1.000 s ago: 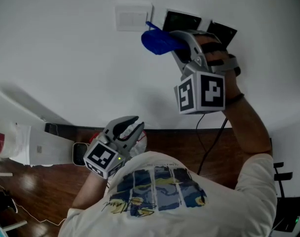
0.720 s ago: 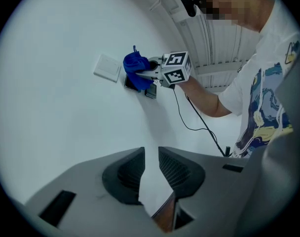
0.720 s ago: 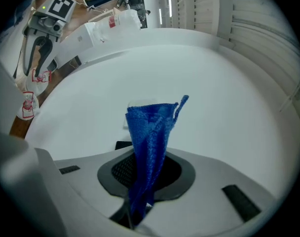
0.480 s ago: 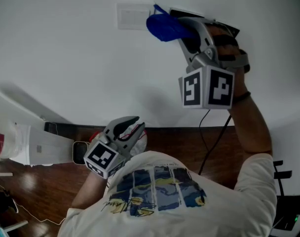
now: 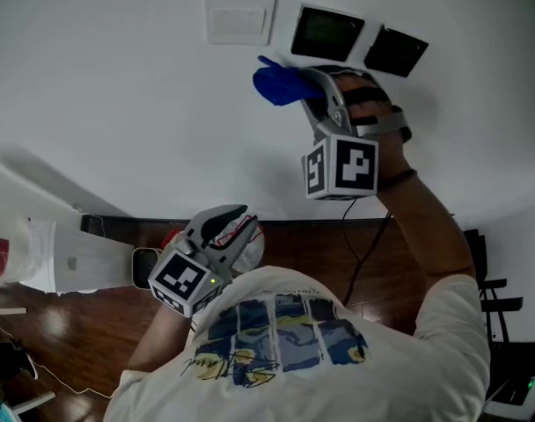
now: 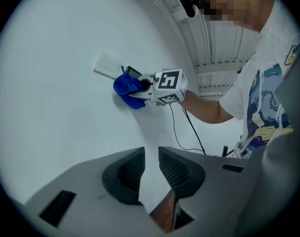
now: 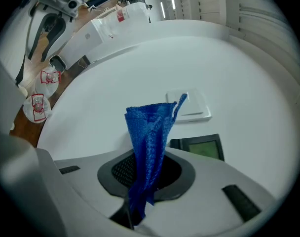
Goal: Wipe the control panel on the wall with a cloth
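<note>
On the white wall a dark-screened control panel [image 5: 326, 33] sits between a white switch plate [image 5: 238, 20] and a second dark panel [image 5: 395, 51]. My right gripper [image 5: 294, 82] is raised to the wall just below the screened panel, shut on a bunched blue cloth [image 5: 281, 84]. In the right gripper view the cloth [image 7: 150, 142] stands up between the jaws, with the panel [image 7: 202, 148] close behind it. My left gripper [image 5: 228, 227] hangs low near the person's chest, jaws together and holding nothing. The left gripper view shows the cloth [image 6: 126, 87] against the wall.
A dark cable [image 5: 360, 253] drops from the right gripper toward the wooden floor [image 5: 320, 253]. A white appliance [image 5: 47, 258] stands low at the left by the skirting board. A black stand [image 5: 496, 310] is at the lower right.
Half a second ago the cloth was up over the screened panel. Now the right gripper has come down and left, uncovering both dark panels. The left gripper has not moved.
</note>
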### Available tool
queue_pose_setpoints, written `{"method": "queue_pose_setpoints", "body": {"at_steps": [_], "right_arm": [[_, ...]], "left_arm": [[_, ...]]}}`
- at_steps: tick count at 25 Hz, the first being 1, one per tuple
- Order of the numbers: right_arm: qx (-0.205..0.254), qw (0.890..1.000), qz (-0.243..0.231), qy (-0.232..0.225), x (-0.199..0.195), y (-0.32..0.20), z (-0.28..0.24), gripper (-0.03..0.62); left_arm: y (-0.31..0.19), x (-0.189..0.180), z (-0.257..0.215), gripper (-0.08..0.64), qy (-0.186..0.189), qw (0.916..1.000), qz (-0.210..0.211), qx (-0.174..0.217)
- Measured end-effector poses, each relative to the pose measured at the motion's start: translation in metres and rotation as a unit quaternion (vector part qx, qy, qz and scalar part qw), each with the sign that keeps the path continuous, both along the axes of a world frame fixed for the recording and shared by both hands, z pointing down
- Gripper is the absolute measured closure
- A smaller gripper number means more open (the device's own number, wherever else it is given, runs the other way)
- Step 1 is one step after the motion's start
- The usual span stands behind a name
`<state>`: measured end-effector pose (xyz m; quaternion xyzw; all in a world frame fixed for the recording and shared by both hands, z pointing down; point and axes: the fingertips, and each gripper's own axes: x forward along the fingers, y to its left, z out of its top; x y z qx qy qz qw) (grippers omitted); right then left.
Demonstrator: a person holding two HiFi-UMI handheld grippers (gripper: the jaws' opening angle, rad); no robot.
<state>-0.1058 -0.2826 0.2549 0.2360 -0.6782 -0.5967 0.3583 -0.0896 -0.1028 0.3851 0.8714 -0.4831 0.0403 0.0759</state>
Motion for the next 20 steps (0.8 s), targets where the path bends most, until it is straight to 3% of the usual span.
{"method": "queue_pose_setpoints", "body": {"at_steps": [4, 10, 15, 20], "right_arm": [[-0.012, 1.000, -0.001, -0.001, 0.003, 0.002, 0.010, 0.518], [0.035, 0.998, -0.026, -0.052, 0.008, 0.037, -0.065, 0.518], [0.071, 0.994, 0.000, -0.086, 0.018, 0.020, -0.117, 0.518], [0.069, 0.993, 0.020, -0.094, 0.018, 0.006, -0.115, 0.518]], "left_arm": [[0.002, 0.000, -0.002, 0.494, 0.007, 1.0000, -0.001, -0.002], [0.004, 0.002, -0.001, 0.494, 0.005, 1.0000, 0.005, 0.003], [0.007, 0.011, -0.002, 0.494, 0.005, 0.9998, 0.018, 0.004], [0.010, 0.007, -0.003, 0.494, 0.003, 0.9999, 0.014, 0.003]]}}
